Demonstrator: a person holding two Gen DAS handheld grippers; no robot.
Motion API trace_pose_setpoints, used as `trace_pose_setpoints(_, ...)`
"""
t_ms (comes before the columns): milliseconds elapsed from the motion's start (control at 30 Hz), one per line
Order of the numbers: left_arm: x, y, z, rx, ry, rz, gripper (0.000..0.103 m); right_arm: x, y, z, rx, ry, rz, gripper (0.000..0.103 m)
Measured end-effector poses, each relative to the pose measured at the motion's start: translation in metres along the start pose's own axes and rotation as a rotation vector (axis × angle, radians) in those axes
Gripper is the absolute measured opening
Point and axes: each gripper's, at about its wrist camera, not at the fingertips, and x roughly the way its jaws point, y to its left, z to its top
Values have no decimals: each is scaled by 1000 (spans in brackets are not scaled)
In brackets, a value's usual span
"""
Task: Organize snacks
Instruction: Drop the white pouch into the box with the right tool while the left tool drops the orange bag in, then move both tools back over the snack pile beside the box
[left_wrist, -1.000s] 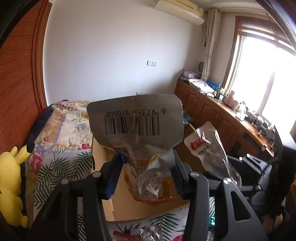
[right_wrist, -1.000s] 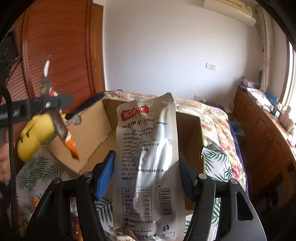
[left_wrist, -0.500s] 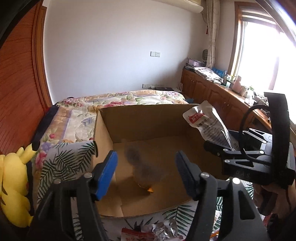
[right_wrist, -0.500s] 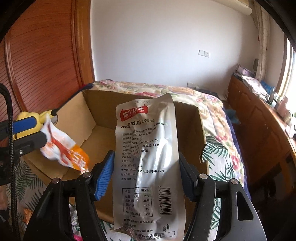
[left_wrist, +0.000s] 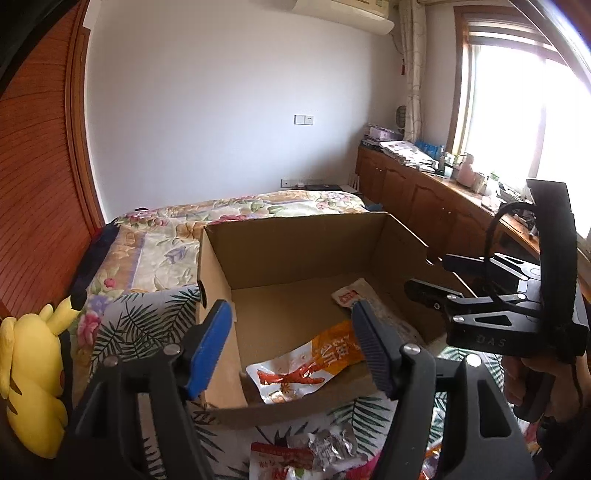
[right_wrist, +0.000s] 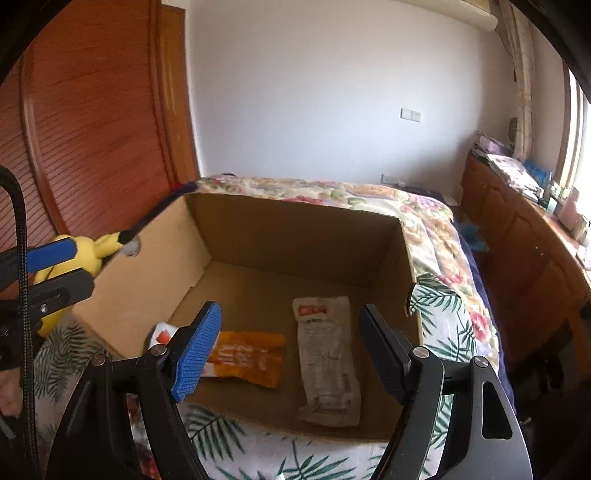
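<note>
An open cardboard box (left_wrist: 295, 251) (right_wrist: 303, 236) stands on the floral bed. An orange and white snack bag (left_wrist: 306, 365) (right_wrist: 247, 356) lies flat on its floor. A long white snack pouch (right_wrist: 327, 354) lies beside it to the right, partly hidden in the left wrist view (left_wrist: 354, 295). My left gripper (left_wrist: 291, 343) is open and empty above the box's near left side. My right gripper (right_wrist: 290, 347) is open and empty above the box's near edge; it shows from the side in the left wrist view (left_wrist: 436, 291). More loose snack packets (left_wrist: 295, 454) lie on the bed in front of the box.
A yellow plush toy (left_wrist: 29, 373) (right_wrist: 81, 251) sits left of the box by the wooden wardrobe (right_wrist: 92, 122). Wooden cabinets (left_wrist: 424, 206) with clutter run along the right wall under the window. The floral bedspread (left_wrist: 155, 251) stretches behind the box.
Both grippers opened and let their packets go. The orange bag dropped first, then the white pouch; both now lie on the box floor. Both grippers have drawn back a little.
</note>
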Motion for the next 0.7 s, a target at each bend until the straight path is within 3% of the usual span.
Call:
trace_pose_setpoints(333,-35,1,-27,31,1,-24,67,-59,7,-45,-20,-66,70,78)
trace_pose_setpoints(700,-57,4,-77,83,40,-23,68,-77,29,-100,-70,-32,116,78)
